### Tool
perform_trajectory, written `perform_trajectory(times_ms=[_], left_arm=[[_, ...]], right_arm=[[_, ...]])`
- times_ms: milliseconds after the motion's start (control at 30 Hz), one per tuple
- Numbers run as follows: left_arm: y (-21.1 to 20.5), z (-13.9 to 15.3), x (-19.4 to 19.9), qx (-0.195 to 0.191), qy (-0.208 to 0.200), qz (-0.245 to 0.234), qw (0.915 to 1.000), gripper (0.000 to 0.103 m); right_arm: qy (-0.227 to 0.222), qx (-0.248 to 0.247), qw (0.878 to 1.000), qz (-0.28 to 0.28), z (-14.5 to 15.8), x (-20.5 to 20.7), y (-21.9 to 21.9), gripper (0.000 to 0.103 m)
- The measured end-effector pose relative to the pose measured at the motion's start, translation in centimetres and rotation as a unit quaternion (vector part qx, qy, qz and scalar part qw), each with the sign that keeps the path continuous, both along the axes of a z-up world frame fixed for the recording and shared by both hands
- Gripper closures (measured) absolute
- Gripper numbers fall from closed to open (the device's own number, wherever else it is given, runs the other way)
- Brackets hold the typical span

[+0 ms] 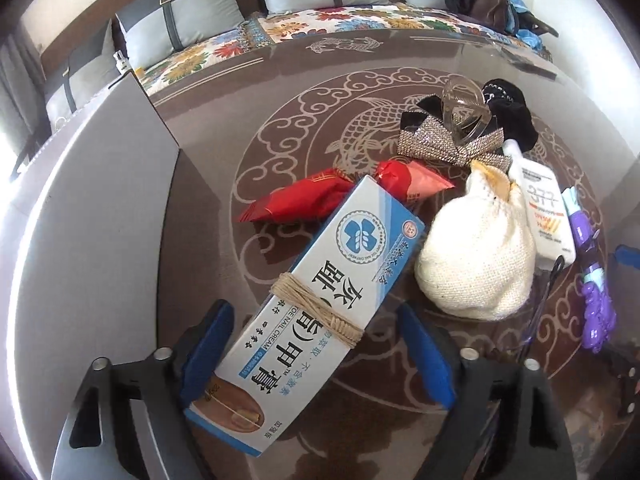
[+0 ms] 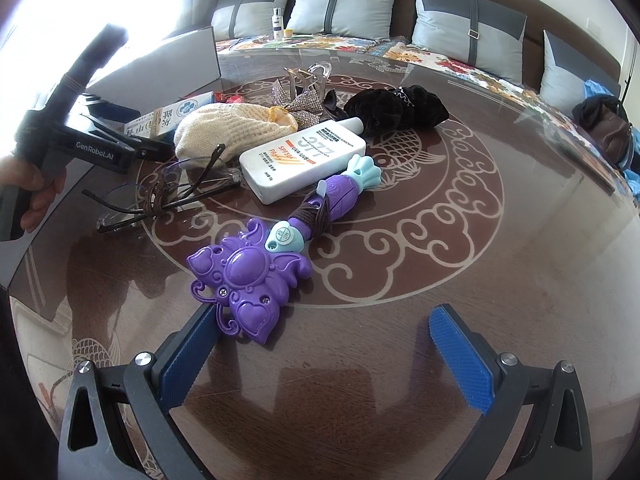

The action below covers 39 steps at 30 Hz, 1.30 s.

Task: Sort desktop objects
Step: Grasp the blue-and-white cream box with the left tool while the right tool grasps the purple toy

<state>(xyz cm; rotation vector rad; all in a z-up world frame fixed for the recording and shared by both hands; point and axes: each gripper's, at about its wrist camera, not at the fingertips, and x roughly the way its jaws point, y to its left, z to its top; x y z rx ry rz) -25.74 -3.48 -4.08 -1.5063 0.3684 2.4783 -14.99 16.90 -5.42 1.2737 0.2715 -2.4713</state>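
Note:
My left gripper (image 1: 316,356) is open, its blue pads on either side of a white-and-blue nail cream box (image 1: 320,304) tied with twine; the left pad is close to it, the right pad apart. The box (image 2: 168,118) lies on the glass table beside a red snack packet (image 1: 296,200) and a cream knitted pouch (image 1: 480,252). My right gripper (image 2: 332,356) is open and empty above the table, its left pad next to a purple toy wand (image 2: 256,272). A white sunscreen bottle (image 2: 304,160), glasses (image 2: 176,192) and a black scrunchie (image 2: 396,108) lie behind.
A grey open box (image 1: 100,208) stands at the table's left. A rhinestone bow (image 1: 448,148) with a clear hair claw (image 1: 464,112) sits behind the pouch. A sofa with grey cushions (image 2: 348,8) runs along the far edge; a dark bag (image 2: 604,128) lies on it.

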Motion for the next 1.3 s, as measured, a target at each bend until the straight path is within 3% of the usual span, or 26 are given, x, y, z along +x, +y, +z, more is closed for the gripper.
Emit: perform_trajectory(times_ms=[33,67,167,267,367,467,533,700,900,967,1000,1033,1067,1133,1167,1200,1300], left_arm=[[-0.1,0.1,0.0,0.015,-0.005,0.009,0.9998,0.057],[-0.2,0.1,0.2,0.024,-0.008,0.018,0.9995,0.058],[-0.6,0.0,2.3,0.032,0.001,0.058,0.9978,0.059],[-2.2,0.0,5.8,0.07,0.002,0.119,0.9903,0.059],[-3.0,-0.1,9.6,0.088,0.009,0.148,0.9851,0.058],[-3.2,-0.4,12.0,0.085,0.024,0.139,0.9863,0.049],[-3.2,-0.7,12.7,0.075,0.027,0.131,0.9882,0.033],[-3.1,-0.8,13.0,0.059,0.027,0.115,0.9912,0.032],[-3.2,-0.8,12.7,0.052,0.013,0.101,0.9934,0.032],[-3.3,-0.6,13.1,0.053,0.018,0.099,0.9935,0.045],[-3.4,-0.4,13.4,0.053,0.021,0.099,0.9935,0.059],[-3.6,-0.3,13.7,0.058,0.021,0.101,0.993,0.062],[-3.9,-0.3,14.1,0.067,0.02,0.105,0.992,0.062],[-4.7,-0.2,15.2,0.091,0.023,0.114,0.989,0.062],[-5.0,-0.2,15.9,0.102,0.024,0.118,0.9875,0.062],[-5.2,-0.1,16.5,0.116,0.026,0.119,0.9858,0.062],[-4.9,0.4,18.1,0.136,0.037,0.113,0.9836,0.062]], right_arm=[[0.0,0.0,1.0,0.0,0.0,0.0,0.0,0.0],[0.0,0.0,1.0,0.0,0.0,0.0,0.0,0.0],[0.0,0.0,1.0,0.0,0.0,0.0,0.0,0.0],[0.0,0.0,1.0,0.0,0.0,0.0,0.0,0.0],[0.0,0.0,1.0,0.0,-0.1,-0.1,0.0,0.0],[0.0,0.0,1.0,0.001,-0.1,-0.1,0.0,0.0],[-0.001,-0.009,1.0,0.001,0.0,-0.1,0.3,0.0],[-0.029,-0.066,0.997,0.0,0.7,-0.6,1.8,0.0],[-0.108,-0.095,0.986,-0.085,1.8,-4.3,-0.1,0.002],[-0.118,-0.062,0.986,-0.099,1.6,-5.5,-2.1,0.013],[-0.114,-0.038,0.988,-0.101,1.7,-5.9,-3.1,0.028],[-0.111,-0.012,0.988,-0.103,1.7,-6.2,-4.0,0.037],[-0.11,0.007,0.988,-0.105,1.8,-6.3,-4.6,0.055],[-0.125,-0.005,0.986,-0.111,2.1,-6.2,-4.5,0.061],[-0.133,-0.015,0.984,-0.114,2.2,-5.9,-4.1,0.076],[-0.139,-0.033,0.983,-0.113,2.5,-5.4,-3.4,0.082],[-0.131,-0.047,0.984,-0.11,3.6,-3.5,-1.5,0.081]])
